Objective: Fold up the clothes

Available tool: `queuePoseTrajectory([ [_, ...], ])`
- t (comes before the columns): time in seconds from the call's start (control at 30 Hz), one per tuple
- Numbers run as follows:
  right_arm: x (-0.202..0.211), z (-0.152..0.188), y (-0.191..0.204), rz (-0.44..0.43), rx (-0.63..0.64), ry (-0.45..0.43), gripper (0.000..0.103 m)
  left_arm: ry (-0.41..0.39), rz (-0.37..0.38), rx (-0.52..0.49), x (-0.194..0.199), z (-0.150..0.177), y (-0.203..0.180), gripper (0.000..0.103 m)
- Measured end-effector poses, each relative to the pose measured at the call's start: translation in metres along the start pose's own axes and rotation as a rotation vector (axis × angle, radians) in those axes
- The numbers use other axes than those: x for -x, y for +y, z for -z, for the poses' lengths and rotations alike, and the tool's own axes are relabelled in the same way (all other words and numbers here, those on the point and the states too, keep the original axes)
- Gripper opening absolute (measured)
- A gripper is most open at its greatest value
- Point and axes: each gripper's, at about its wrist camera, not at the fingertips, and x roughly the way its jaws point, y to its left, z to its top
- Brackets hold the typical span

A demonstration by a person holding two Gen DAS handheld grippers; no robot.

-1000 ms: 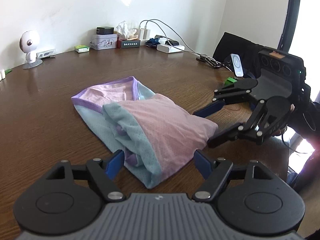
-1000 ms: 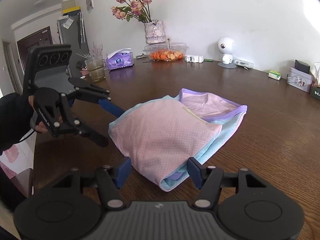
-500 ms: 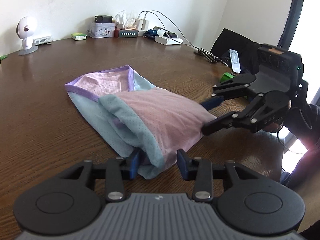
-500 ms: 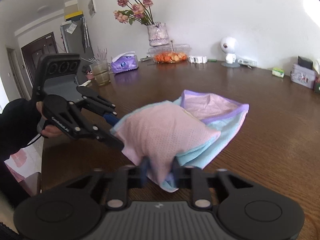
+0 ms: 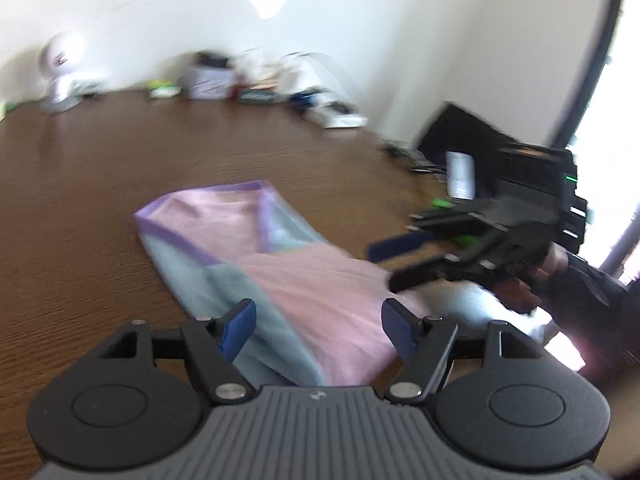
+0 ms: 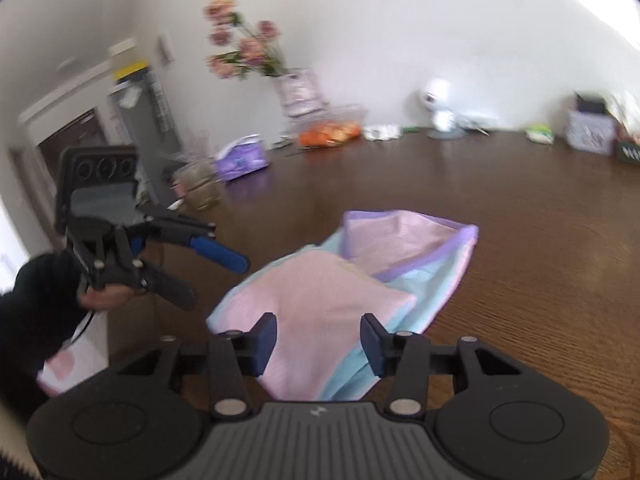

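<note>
My left gripper (image 5: 318, 326) has just opened; the right gripper (image 6: 316, 344) looks open too, both straddling the folded garment (image 6: 344, 292).

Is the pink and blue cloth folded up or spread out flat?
Folded. The cloth lies on the table in layers: a pink flap is doubled over the blue part, and the purple-edged end shows beyond it.

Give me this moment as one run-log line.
step: fold clothes | garment: folded, flat on table | left gripper: open, just reopened, garment beneath | right gripper: open over garment
</note>
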Motion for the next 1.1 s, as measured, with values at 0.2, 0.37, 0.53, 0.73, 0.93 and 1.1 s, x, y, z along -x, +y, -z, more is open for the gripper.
queuePoseTrajectory([
  [0.2, -0.038, 0.001, -0.011, 0.059, -0.125, 0.007, 0.002, 0.027, -0.061, 0.091, -0.018, 0.002, 0.005, 0.018],
  [0.37, -0.038, 0.002, 0.000, 0.127, -0.090, -0.017, 0.009, -0.013, -0.199, 0.110, 0.000, 0.012, -0.007, 0.062],
  [0.53, -0.014, 0.014, 0.022, 0.099, -0.002, -0.027, 0.050, -0.061, -0.237, 0.126, 0.019, 0.036, -0.034, 0.065],
  [0.73, -0.022, 0.029, 0.028, 0.128, 0.040, 0.040, 0.011, 0.002, -0.253, 0.021, 0.002, 0.042, -0.049, 0.025],
  [0.93, 0.004, 0.045, 0.024, 0.213, 0.026, 0.023, 0.005, -0.004, -0.195, -0.008, -0.034, 0.029, -0.069, 0.017],
  [1.1, 0.046, 0.067, 0.009, 0.341, -0.040, -0.008, 0.005, 0.013, -0.137, -0.087, -0.070, 0.024, -0.109, 0.017],
])
